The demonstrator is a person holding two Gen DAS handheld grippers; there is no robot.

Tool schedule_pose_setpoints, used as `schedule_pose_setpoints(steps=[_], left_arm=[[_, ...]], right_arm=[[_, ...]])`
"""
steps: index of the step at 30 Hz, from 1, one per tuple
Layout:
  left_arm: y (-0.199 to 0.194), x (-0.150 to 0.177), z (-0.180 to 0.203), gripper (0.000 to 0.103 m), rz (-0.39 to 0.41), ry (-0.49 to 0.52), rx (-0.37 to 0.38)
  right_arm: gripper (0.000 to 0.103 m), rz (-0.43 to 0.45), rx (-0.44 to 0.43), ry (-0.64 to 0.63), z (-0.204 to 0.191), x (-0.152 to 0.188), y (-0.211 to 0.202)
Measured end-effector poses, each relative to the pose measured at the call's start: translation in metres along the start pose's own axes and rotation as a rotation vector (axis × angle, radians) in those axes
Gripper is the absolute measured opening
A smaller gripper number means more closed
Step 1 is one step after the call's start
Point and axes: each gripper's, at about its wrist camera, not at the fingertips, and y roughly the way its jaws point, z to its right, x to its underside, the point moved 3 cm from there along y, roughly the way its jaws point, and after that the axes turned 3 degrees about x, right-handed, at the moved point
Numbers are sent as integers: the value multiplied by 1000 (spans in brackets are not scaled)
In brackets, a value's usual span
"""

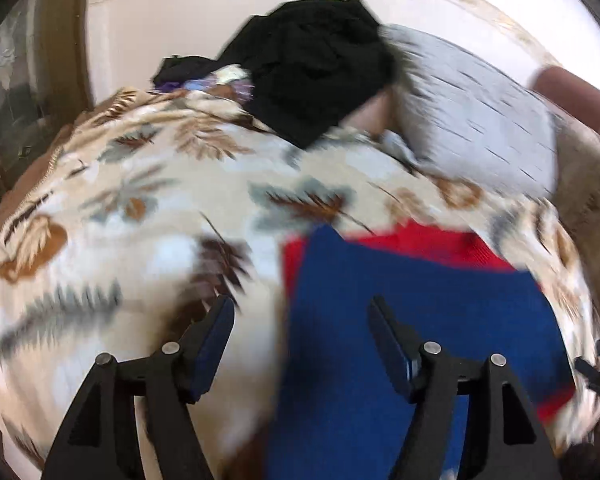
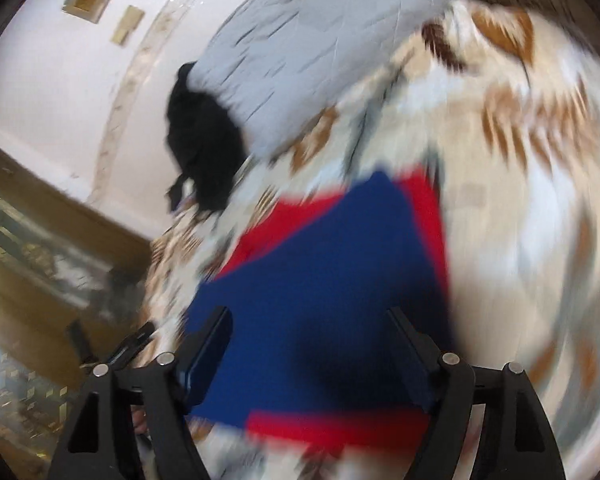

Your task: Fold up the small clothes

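A blue cloth (image 1: 400, 340) lies folded flat on top of a red cloth (image 1: 428, 244) on the leaf-patterned blanket (image 1: 140, 200). My left gripper (image 1: 302, 308) is open and empty, its fingers standing over the blue cloth's left edge. In the right wrist view the blue cloth (image 2: 332, 280) lies over the red cloth (image 2: 340, 428). My right gripper (image 2: 310, 320) is open and empty just above the blue cloth. Both views are motion-blurred.
A heap of black clothes (image 1: 312, 64) lies at the far side of the blanket, also in the right wrist view (image 2: 204, 148). A grey patterned pillow (image 1: 484, 112) lies beside it. A white wall stands behind. A wooden cabinet (image 2: 40, 240) stands to the left.
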Motion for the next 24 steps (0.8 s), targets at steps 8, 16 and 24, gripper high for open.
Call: schedule_pose_setpoints(steps=[8,16,24], left_arm=[[31,77,19,79,-152,52,-108],[-3,53,35,78,-72,26,-71],[-1,48,73,78,-51,87,-30]], right_arm=[[80,9,-37,280,45,58,19],[79,110,-7,341,55,29,27],[10,107,254,127,34,26,6]])
